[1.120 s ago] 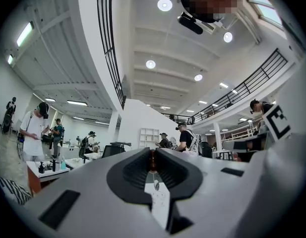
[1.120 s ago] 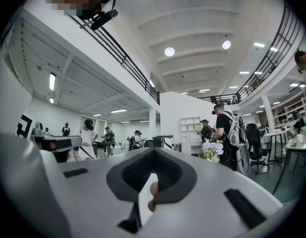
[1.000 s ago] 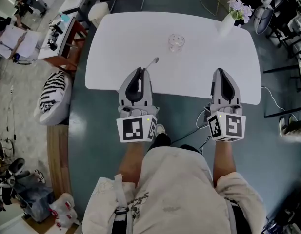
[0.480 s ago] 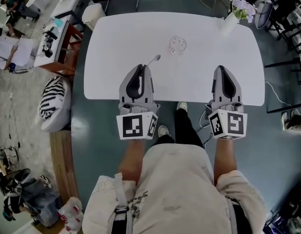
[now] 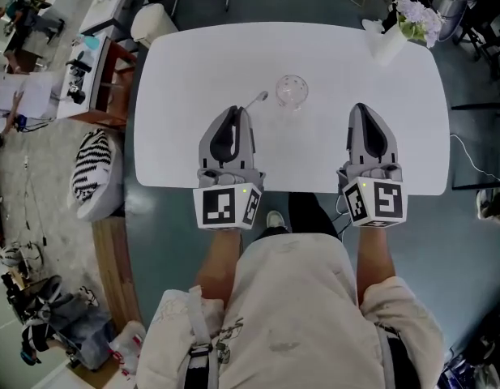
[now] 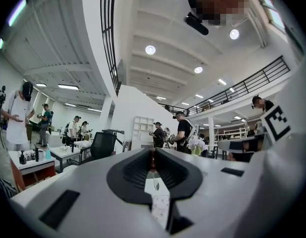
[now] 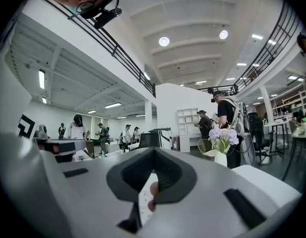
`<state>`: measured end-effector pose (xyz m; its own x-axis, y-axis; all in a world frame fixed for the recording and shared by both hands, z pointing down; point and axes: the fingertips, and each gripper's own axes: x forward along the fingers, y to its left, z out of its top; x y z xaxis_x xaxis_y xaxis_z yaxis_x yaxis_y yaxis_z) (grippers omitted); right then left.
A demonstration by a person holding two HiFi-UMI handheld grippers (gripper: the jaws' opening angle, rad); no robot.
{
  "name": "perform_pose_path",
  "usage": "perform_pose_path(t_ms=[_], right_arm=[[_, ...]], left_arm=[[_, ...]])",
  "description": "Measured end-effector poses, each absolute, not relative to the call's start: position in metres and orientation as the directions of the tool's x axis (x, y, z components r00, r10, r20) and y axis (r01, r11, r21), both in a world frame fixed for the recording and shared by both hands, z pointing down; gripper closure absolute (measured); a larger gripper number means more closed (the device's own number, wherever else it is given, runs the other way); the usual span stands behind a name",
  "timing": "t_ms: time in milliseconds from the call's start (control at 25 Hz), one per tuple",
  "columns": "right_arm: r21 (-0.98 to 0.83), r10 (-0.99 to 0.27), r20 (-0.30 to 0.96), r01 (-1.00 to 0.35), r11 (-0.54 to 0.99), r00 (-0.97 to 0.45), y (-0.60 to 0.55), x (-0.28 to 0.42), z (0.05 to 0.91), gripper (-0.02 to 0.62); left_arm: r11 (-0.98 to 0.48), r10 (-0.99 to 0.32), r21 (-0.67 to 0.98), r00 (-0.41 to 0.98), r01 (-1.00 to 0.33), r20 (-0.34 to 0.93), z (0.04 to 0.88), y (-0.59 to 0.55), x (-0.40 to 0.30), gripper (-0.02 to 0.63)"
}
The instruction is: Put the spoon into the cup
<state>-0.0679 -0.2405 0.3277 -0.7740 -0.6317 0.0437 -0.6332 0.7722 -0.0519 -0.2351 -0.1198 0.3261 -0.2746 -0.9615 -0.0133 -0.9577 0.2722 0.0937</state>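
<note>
Left gripper (image 5: 234,110): over the near half of the tabletop, left of its middle. Its jaws are clamped on the handle end of the spoon, and its own view shows them meeting at the tip.
Right gripper (image 5: 360,107): over the near half, toward the right edge. Its jaws are pressed together with nothing between them. It is level with the left gripper and well apart from it.
Spoon (image 5: 254,103): juts from the left gripper's tip, slanting toward the far edge and to the right, bowl outermost. Whether it touches the surface cannot be told.
Cup (image 5: 291,91): clear glass, upright, near the middle of the tabletop. It stands just right of the spoon's bowl, with a gap between them.
Tabletop (image 5: 193,63): plain matte white with rounded corners. Its near edge runs under both grippers, just ahead of their marker cubes.
Vase (image 5: 390,45): white, holding pale lilac flowers, at the far right corner.
Person (image 5: 290,298): in a light shirt, at the near edge.
Floor (image 5: 164,241): dark grey-blue. A zebra-striped cushion (image 5: 91,168) lies off the left edge.
Side desk (image 5: 91,71): wooden, strewn with small items, beyond the far left corner. A white seat (image 5: 151,23) stands nearer that corner.
Room: a tall open hall with round ceiling lights (image 6: 150,49) and a railed gallery (image 7: 272,58). White shelving (image 6: 143,128) stands against a wall, and several people (image 6: 182,130) are standing about.
</note>
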Motion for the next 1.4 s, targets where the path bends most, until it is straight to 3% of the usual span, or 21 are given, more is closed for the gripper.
perform_pose_path(t_ms=[600,1400], right_arm=[[-0.121,-0.6,0.172,-0.621,0.774,-0.781,-0.331,-0.096,0.407,0.607],[-0.16,-0.557,0.282,-0.611,0.775,-0.781,-0.382,-0.119,0.469,0.607]], left_arm=[[0.28,-0.949,0.187,-0.242,-0.942,0.203,0.435,-0.216,-0.253,0.572],[0.323,-0.895,0.266,-0.201,-0.908,0.398,0.54,-0.264,-0.257,0.571]])
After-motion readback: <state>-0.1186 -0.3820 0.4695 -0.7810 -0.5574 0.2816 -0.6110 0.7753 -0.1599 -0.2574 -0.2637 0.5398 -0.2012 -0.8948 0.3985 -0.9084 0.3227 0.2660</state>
